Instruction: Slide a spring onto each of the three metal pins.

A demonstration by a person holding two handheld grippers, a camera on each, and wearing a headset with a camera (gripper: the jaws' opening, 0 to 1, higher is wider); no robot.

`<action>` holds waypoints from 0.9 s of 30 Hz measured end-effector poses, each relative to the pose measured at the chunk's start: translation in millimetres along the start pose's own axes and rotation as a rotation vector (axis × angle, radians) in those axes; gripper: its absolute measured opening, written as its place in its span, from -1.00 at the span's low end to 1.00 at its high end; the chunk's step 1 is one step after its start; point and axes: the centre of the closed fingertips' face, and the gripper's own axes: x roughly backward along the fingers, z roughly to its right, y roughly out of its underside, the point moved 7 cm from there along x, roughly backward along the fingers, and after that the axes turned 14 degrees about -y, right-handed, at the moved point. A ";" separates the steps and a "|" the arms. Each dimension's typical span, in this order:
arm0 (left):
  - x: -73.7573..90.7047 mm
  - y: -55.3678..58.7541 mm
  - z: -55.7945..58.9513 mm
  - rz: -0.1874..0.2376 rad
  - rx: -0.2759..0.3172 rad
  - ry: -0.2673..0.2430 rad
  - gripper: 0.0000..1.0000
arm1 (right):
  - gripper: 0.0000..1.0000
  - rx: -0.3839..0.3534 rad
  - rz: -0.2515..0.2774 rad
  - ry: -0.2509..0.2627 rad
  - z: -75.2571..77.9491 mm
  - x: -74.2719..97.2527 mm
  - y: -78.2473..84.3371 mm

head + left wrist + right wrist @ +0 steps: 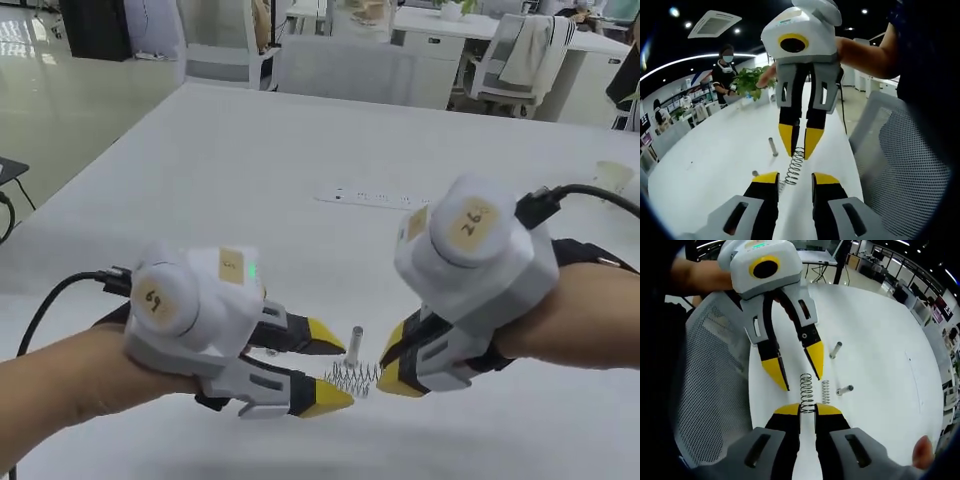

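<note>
The right hand-held gripper (808, 409) pinches a spring (806, 395) whose long axis points into the open left hand-held gripper (802, 382).

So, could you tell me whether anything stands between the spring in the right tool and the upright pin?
Nothing visible does. The spring, clamped in the right tool, sits near the upright pin with bare table between. The open left tool has one jaw tip close beside that pin.

White hand-held grippers (327, 367) (390, 365) have yellow-tipped black jaws, black cables (60, 290).
</note>
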 end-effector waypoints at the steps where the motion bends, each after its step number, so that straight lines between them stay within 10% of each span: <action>1: -0.8 0.5 1.1 -0.003 -0.013 0.002 -0.64 | -0.85 0.001 -0.001 -0.002 -0.6 -0.3 -0.4; 27: -4.0 3.5 3.7 -0.017 -0.082 -0.012 -0.94 | -0.84 -0.013 0.008 -0.013 -5.5 4.0 -6.4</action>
